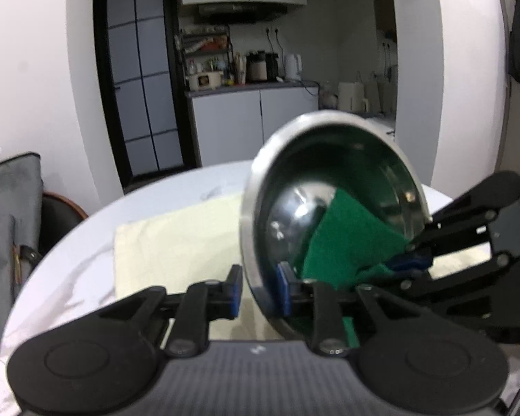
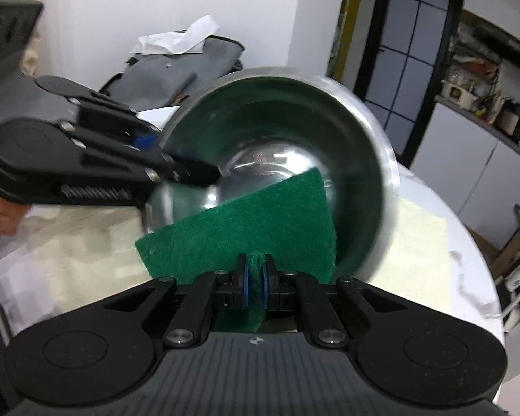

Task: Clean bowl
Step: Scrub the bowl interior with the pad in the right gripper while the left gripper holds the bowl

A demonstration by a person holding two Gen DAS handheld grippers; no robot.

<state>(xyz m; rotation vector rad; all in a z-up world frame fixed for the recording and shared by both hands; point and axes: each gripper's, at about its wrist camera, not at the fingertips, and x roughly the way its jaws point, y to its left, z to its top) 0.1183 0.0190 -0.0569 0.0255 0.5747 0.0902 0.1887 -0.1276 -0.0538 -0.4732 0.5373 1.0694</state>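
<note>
Left wrist view: round stainless steel bowl (image 1: 332, 204) is tipped up on edge above the pale yellow cloth (image 1: 176, 242) on the round white table (image 1: 62, 277), mouth facing the right side. The left gripper (image 1: 258, 291) straddles the bowl's lower rim, one pad outside and one inside; the gap is narrow, but I cannot tell if the pads press the rim. Tilting probably exposes the inside for scrubbing. The right gripper (image 1: 407, 263) reaches in from the right of the bowl carrying the green scouring pad (image 1: 350, 242).

Right wrist view: right gripper (image 2: 254, 279) is clamped tight on the pad's (image 2: 260, 218) near edge, the free corner laid into the bowl (image 2: 280, 138) against its shiny bottom. Left gripper (image 2: 176, 166) sits at the bowl's left rim, steadying it. Wiping looks in progress; frame is blurred.
</note>
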